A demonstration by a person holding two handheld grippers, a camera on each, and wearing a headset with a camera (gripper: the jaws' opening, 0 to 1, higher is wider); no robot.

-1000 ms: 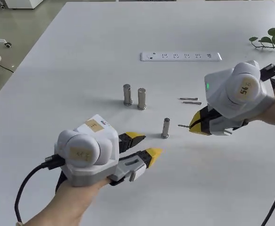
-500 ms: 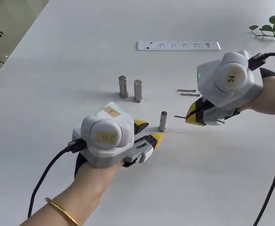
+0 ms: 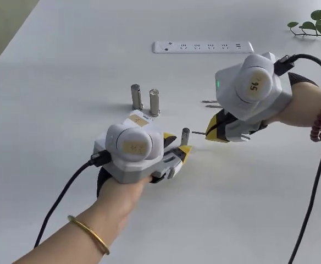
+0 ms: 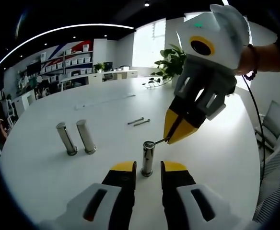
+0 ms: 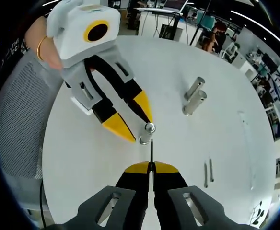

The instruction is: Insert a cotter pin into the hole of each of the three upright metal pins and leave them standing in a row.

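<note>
While the left gripper point(image 3: 177, 144) sat low over the desk point(image 3: 67, 82) in the head view, its fingers were spread either side of the nearest metal pin point(image 3: 185, 135), which stood upright. At three o'clock of that pin, the right gripper point(image 3: 211, 135) had its fingers clenched on a cotter pin point(image 3: 198, 132) whose free end pointed to nine o'clock, at the pin's top. Two other metal pins point(image 3: 154, 102) stood together at eleven o'clock, and spare cotter pins point(image 3: 210, 103) lay flat at one o'clock.

The left gripper view showed what the head view hid: a sliver of desk on each side between fingers and pin, so nothing was squeezed. It also showed the cotter tip meeting the pin's top from two o'clock. The hole itself could not be made out.

The right gripper view showed the cotter pin running straight to twelve o'clock, in line with the pin's head.

The metal pin looked stiff, smooth and easily toppled, best steadied low on its shank. The cotter pin seemed light and bendable, best gripped near its back end.
</note>
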